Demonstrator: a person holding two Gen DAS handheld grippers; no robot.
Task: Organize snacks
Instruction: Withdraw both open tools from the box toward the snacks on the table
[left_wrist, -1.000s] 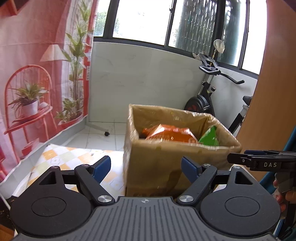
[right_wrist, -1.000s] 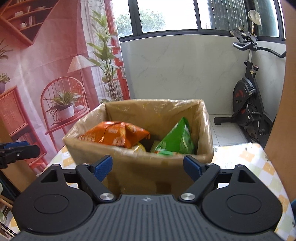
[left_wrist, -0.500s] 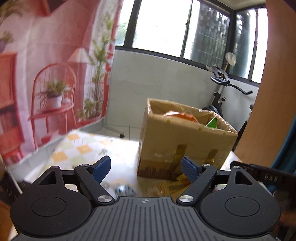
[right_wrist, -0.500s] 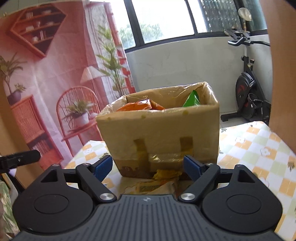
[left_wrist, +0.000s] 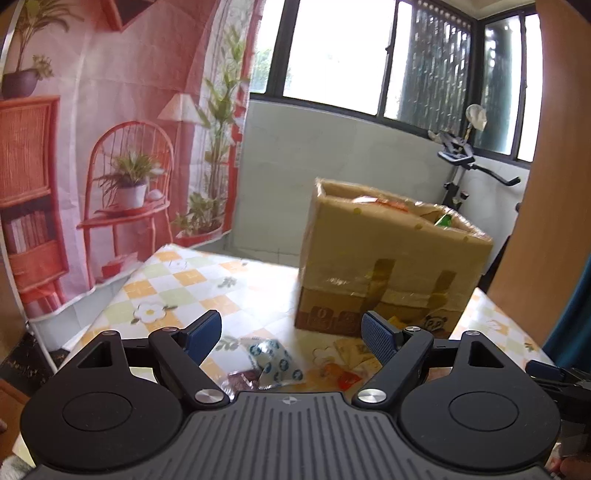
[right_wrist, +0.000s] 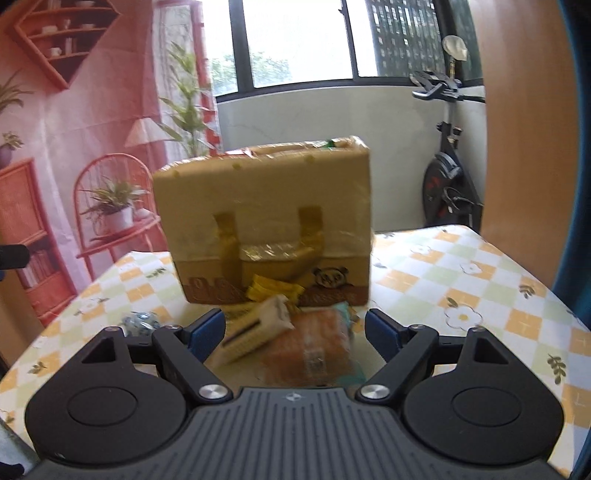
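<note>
Box and snacks on the table

The cardboard box (right_wrist: 266, 221) stands mid-table (right_wrist: 480, 280); loose snack packets (right_wrist: 280, 332) lie before it.

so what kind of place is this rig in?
Likely a home balcony or sunroom: an exercise bike by the barred windows, a printed room backdrop, and a table with a checked floral cloth holding a cardboard box.

A home balcony room: exercise bike (right_wrist: 448, 177) (by windows), floral-clothed table (right_wrist: 461, 280).

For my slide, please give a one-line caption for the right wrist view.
Open right gripper above snack packets lying before the cardboard box on the checkered table.
</note>
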